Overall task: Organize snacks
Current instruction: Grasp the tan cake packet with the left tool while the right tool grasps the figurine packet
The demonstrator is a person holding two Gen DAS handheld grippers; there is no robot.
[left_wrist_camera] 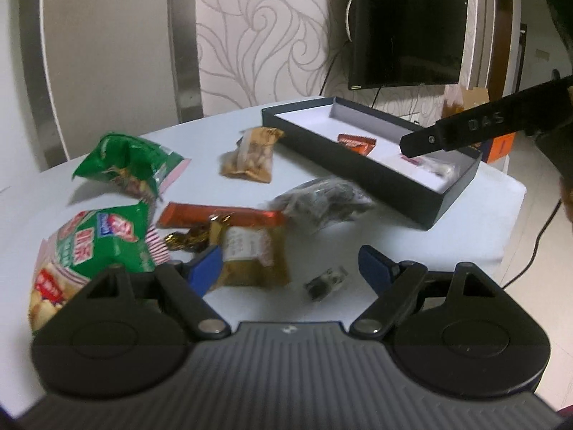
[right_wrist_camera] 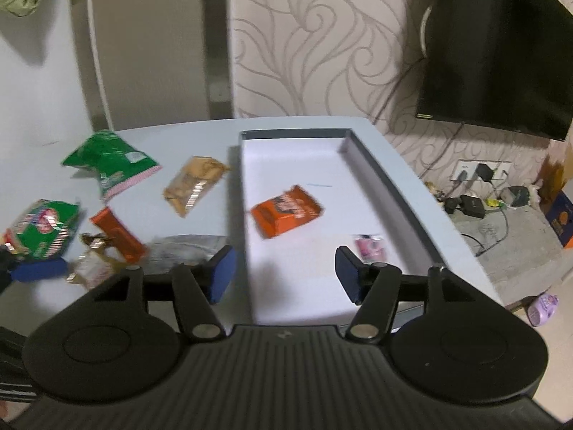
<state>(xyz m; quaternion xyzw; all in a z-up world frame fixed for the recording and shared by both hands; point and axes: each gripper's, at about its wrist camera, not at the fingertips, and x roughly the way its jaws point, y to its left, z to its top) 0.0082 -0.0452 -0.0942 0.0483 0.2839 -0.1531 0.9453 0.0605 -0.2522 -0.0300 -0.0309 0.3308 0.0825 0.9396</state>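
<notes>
A dark shallow box (right_wrist_camera: 394,193) with a white floor holds an orange packet (right_wrist_camera: 286,211) and a small pink packet (right_wrist_camera: 370,247). My right gripper (right_wrist_camera: 285,272) hangs open over the box's near end, with nothing between its pads. Loose snacks lie left of the box: a gold-brown packet (left_wrist_camera: 250,254), a red bar (left_wrist_camera: 222,215), a dark packet (left_wrist_camera: 322,200), a nut packet (left_wrist_camera: 250,157) and two green bags (left_wrist_camera: 125,165). My left gripper (left_wrist_camera: 290,267) stands open low over the table. The gold-brown packet lies by its left finger and a small dark candy (left_wrist_camera: 324,283) lies between the fingers.
The pale table (left_wrist_camera: 465,222) ends just right of the box (left_wrist_camera: 358,175). A black bar of the other tool (left_wrist_camera: 465,129) reaches over the box. A wall-mounted screen (right_wrist_camera: 501,53), floor cables and chargers (right_wrist_camera: 472,204) and a purple item (right_wrist_camera: 544,308) lie beyond.
</notes>
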